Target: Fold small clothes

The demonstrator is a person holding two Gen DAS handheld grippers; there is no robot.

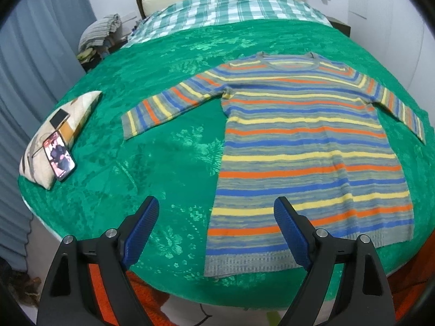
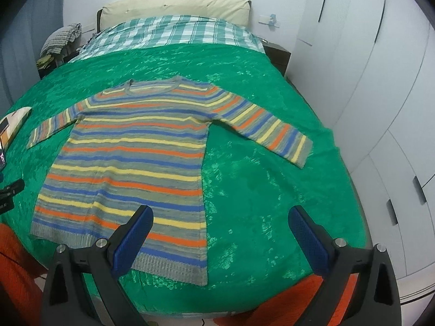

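Striped sweater (image 1: 304,146) lies face-up and fully spread on the green bedspread (image 1: 168,125) — neckline toward the headboard, hem at the near edge of the bed, both sleeves out to the sides and angled down. No fold is visible anywhere: body flat, sleeves not crossed in, hem not turned. Judged from this, the task is at its start; the sleeves still need bringing in and the body still needs folding. Left gripper (image 1: 216,212) hovers above the hem's left corner, jaws wide apart, nothing between the pads. Right gripper (image 2: 220,217) hangs above the hem's right corner, jaws likewise spread and empty; neither visibly touches the fabric. Outward — a patterned pillow (image 1: 58,133) sits at the bed's left edge, well apart from the sweater, with a phone (image 1: 58,154) resting on it, screen lit. A checked blanket (image 1: 225,9) covers the head end. White wardrobe doors (image 2: 380,87) flank the right side.
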